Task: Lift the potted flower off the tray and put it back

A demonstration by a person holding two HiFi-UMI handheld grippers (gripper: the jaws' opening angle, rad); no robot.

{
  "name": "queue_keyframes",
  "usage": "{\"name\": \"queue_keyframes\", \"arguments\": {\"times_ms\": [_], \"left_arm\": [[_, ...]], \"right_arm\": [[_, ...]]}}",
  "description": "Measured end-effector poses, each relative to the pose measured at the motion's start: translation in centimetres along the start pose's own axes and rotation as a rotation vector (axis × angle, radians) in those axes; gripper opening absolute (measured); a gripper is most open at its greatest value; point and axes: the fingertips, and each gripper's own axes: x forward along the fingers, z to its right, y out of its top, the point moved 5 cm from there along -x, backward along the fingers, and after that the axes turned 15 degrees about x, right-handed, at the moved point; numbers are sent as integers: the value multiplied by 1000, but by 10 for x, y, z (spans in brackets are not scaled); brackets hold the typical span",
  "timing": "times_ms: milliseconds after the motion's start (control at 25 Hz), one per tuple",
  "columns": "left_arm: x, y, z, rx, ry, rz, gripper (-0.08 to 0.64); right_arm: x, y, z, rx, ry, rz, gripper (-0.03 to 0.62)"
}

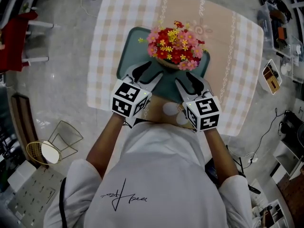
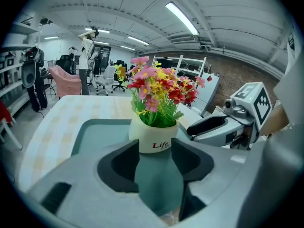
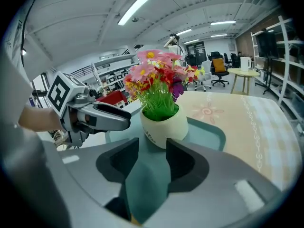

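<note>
The potted flower [image 1: 175,46], red, pink and yellow blooms in a white pot [image 2: 154,139], stands upright on the teal tray [image 1: 128,46] on the table. My left gripper [image 1: 146,70] sits over the tray's near left part, just short of the pot, its jaws apart with only tray showing between them [image 2: 154,153]. My right gripper [image 1: 190,80] is at the near right of the pot, also open and empty [image 3: 152,148]. The pot [image 3: 166,127] lies just beyond both pairs of fingertips. Each gripper shows in the other's view: the right gripper [image 2: 209,127] and the left gripper [image 3: 104,118].
A checked cloth [image 1: 237,56] covers the table. Two white round things [image 1: 171,109] lie at the near table edge. A gold wire stand [image 1: 52,146] and a red chair [image 1: 14,37] are on the floor to the left. Cluttered shelving [image 1: 280,42] stands to the right.
</note>
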Motion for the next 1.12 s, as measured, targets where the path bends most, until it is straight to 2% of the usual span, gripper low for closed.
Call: {"name": "queue_keyframes", "arguments": {"times_ms": [200, 520, 1120], "left_arm": [[4, -2, -4, -2, 6, -11, 224], [9, -7, -18, 33, 48, -17, 247], [20, -7, -31, 112, 4, -31, 275]], "right_arm": [[6, 1, 7, -11, -18, -7, 231], [17, 4, 11, -46, -46, 4, 282], [33, 10, 14, -10, -59, 16, 313]]}}
